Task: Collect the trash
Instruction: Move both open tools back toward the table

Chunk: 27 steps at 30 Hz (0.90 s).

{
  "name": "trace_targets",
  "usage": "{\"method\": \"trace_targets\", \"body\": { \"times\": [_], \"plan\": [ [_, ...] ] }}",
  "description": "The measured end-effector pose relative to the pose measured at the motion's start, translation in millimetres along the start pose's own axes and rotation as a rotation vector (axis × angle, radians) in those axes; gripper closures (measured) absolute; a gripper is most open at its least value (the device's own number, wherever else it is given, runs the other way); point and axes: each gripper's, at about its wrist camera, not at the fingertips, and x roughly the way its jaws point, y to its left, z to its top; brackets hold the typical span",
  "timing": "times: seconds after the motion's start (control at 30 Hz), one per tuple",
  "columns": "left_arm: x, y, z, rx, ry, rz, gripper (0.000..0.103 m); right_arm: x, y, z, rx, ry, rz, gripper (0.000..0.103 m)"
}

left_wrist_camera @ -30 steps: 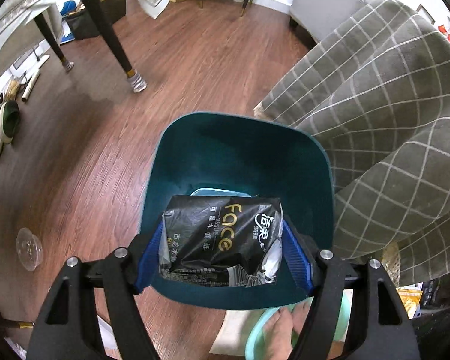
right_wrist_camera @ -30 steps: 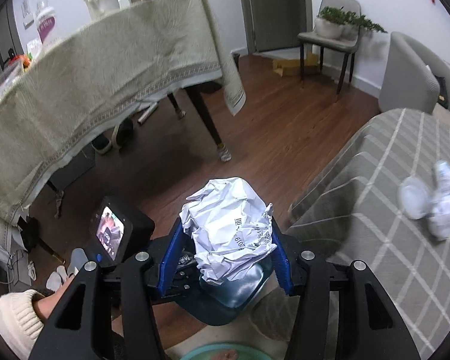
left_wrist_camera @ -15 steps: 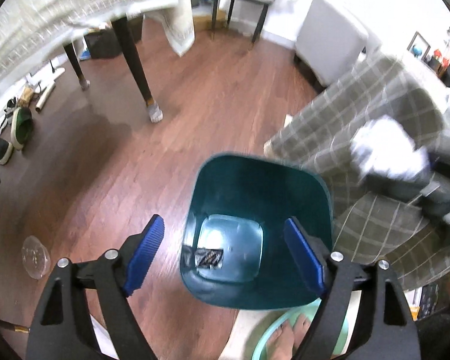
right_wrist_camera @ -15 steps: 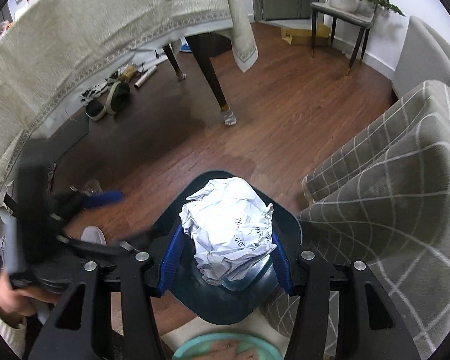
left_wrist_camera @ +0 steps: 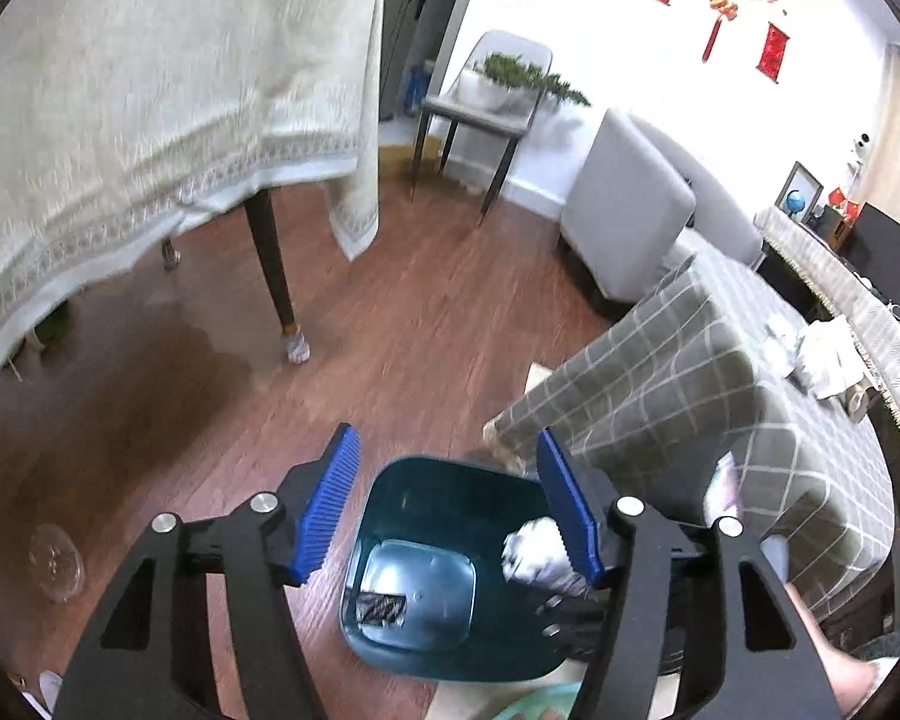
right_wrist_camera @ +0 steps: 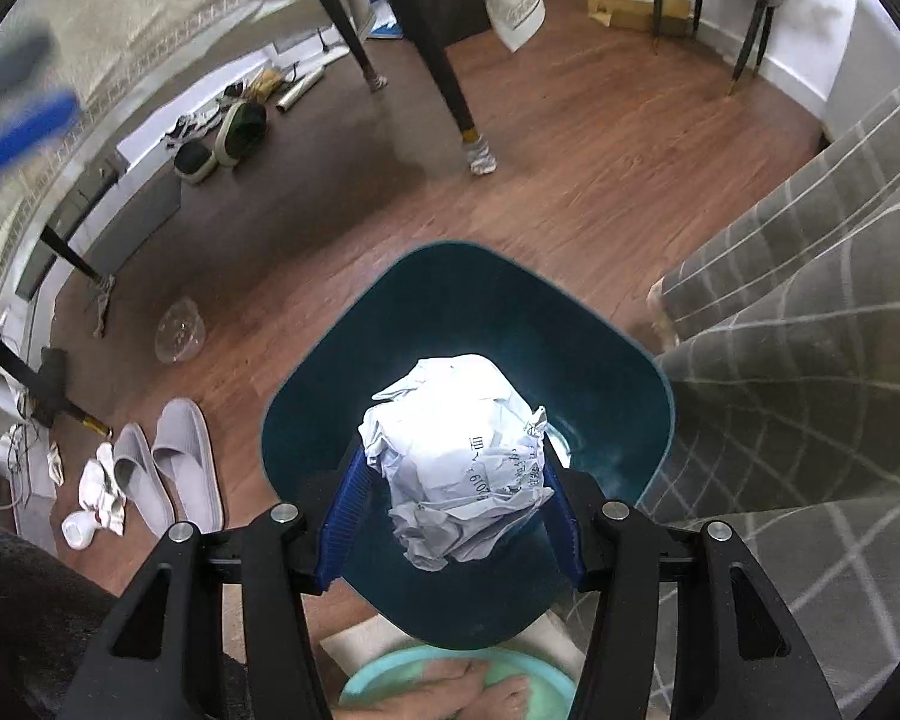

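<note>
A dark teal trash bin (left_wrist_camera: 444,570) stands on the wood floor beside a grey checked sofa; it also shows in the right wrist view (right_wrist_camera: 468,330). A black tissue packet (left_wrist_camera: 381,607) lies on the bin's bottom. My left gripper (left_wrist_camera: 447,501) is open and empty, raised above the bin. My right gripper (right_wrist_camera: 450,516) is shut on a crumpled white paper ball (right_wrist_camera: 459,456) and holds it over the bin's mouth. The ball also shows in the left wrist view (left_wrist_camera: 531,555). More white trash (left_wrist_camera: 810,354) lies on the sofa at the far right.
A table with a cream cloth (left_wrist_camera: 150,120) stands to the left, its dark leg (left_wrist_camera: 273,282) on the floor. A clear plastic lid (right_wrist_camera: 179,330) lies on the floor. Grey slippers (right_wrist_camera: 168,468) lie at left. A green basin (right_wrist_camera: 456,684) with feet sits below the bin.
My left gripper opened and dropped the black tissue packet into the bin, then lifted up and away. My right gripper carried the paper ball from beside the sofa to over the bin.
</note>
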Motion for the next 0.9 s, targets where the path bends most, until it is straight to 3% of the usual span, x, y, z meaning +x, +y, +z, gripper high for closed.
{"method": "trace_targets", "body": {
  "times": [0.17, 0.23, 0.3, 0.37, 0.9],
  "plan": [
    [-17.1, -13.2, 12.9, 0.009, -0.055, -0.041, 0.043, 16.6, -3.5, -9.3, 0.007, 0.034, 0.001, 0.046],
    [-21.7, -21.3, 17.5, 0.022, -0.071, -0.049, 0.043, 18.4, -5.0, -11.6, 0.008, 0.027, 0.006, 0.042],
    [-23.7, -27.0, 21.3, 0.032, -0.075, -0.057, 0.043, 19.3, -5.3, -13.4, 0.001, 0.02, -0.007, 0.032],
    [-28.2, -35.7, 25.4, 0.045, -0.09, -0.062, 0.043, 14.3, -5.0, -13.3, -0.002, 0.006, -0.002, 0.029],
    [-66.8, -92.5, 48.0, 0.125, -0.197, -0.091, 0.042, -121.1, -5.3, 0.7, -0.051, -0.281, 0.075, 0.029]
  ]
}}
